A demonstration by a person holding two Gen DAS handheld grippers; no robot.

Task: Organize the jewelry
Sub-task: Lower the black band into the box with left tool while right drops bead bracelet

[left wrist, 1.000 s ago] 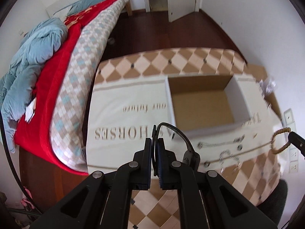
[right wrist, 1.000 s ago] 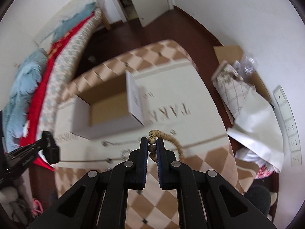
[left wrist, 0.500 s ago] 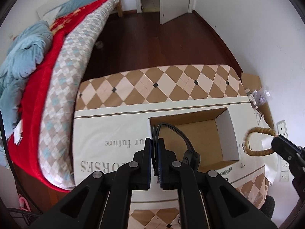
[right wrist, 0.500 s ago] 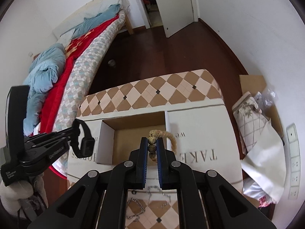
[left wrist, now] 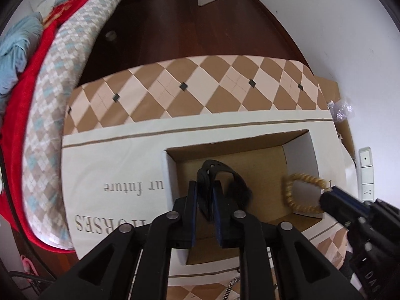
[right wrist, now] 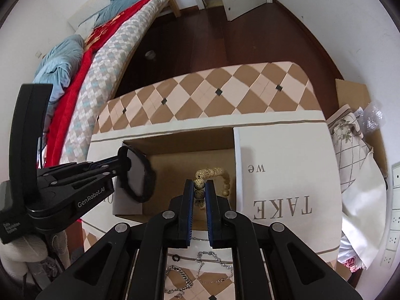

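An open cardboard box (left wrist: pixel 301 150) (right wrist: pixel 237 157) stands on the cloth-covered table. My left gripper (left wrist: pixel 205 187) (right wrist: pixel 120 161) is shut on a black band (left wrist: pixel 225 175) (right wrist: pixel 140 175) and holds it over the box's left part. My right gripper (right wrist: pixel 199 186) (left wrist: pixel 327 195) is shut on a tan bead bracelet (right wrist: pixel 220 175) (left wrist: pixel 297 192) and holds it over the box's right part. Silver chains (right wrist: pixel 210 270) lie on the table in front of the box, below my right gripper.
The tablecloth (left wrist: pixel 200 85) has a diamond pattern and lettering. A bed with red and blue bedding (left wrist: pixel 30 75) runs along the left. Bags and cardboard (right wrist: pixel 355 150) lie on the floor at the right by the wall with sockets (left wrist: pixel 365 170).
Both grippers have moved forward from the table's front edge to above the open box, each still holding its piece. The chains have stayed on the table.
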